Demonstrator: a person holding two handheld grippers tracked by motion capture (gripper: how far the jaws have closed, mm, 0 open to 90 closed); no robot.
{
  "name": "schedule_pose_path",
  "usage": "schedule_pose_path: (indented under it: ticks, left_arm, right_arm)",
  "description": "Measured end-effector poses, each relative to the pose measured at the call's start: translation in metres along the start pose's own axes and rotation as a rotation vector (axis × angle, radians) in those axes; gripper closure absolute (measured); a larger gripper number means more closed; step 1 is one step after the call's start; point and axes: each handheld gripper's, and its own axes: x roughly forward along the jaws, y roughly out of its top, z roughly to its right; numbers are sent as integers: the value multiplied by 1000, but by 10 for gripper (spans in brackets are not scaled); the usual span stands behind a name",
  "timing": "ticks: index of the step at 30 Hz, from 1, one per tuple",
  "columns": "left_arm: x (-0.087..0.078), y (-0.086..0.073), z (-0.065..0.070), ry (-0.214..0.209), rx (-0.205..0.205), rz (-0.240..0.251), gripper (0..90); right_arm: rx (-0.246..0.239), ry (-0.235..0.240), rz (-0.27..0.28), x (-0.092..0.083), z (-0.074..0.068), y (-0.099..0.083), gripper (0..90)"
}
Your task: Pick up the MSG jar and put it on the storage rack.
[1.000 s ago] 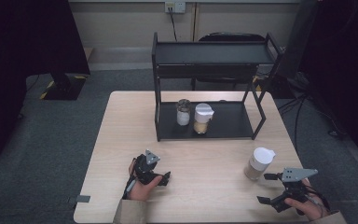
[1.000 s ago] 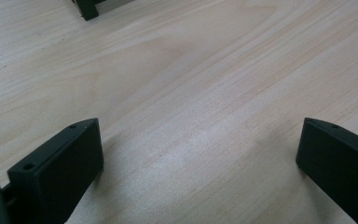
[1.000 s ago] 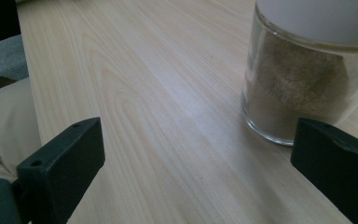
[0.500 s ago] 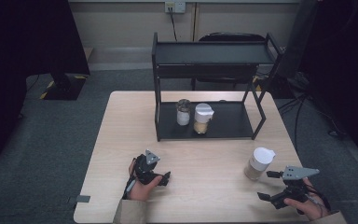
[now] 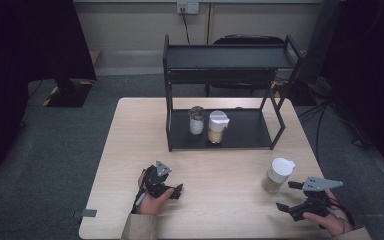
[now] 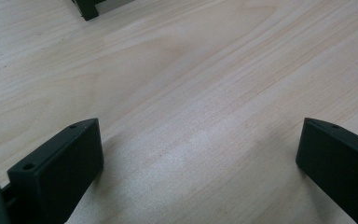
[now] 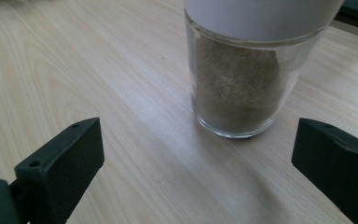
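A glass jar of brown powder with a white lid (image 5: 278,175) (image 7: 242,79) stands on the wooden table (image 5: 230,175) at the right, in front of the rack. My right gripper (image 5: 290,196) (image 7: 196,158) is open just short of it, jaws wide, with the jar ahead and slightly right of centre between them. My left gripper (image 5: 174,190) (image 6: 196,158) rests open near the table's front left, over bare wood. On the lower shelf of the black rack (image 5: 220,135) stand a small jar of white powder (image 5: 196,120) and a white-lidded jar of tan powder (image 5: 217,127).
The rack's upper shelf (image 5: 227,56) is bare. One rack foot (image 6: 87,8) shows at the top of the left gripper view. A dark chair (image 5: 250,40) stands behind the table, and cables run on the floor at right (image 5: 325,110).
My right gripper has crept slightly forward toward the brown-powder jar. The left gripper and the jars have not moved.
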Motion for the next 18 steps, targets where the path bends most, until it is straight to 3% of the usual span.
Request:
schedule_pose_path:
  ticks: [7,18]
  left_arm:
    - [0,0,0,0,0,0,0]
    - [0,0,0,0,-1,0,0]
  right_arm:
    - [-5,-57,7,2,-12,2,14]
    - [26,-87,25,4,-17,0,10]
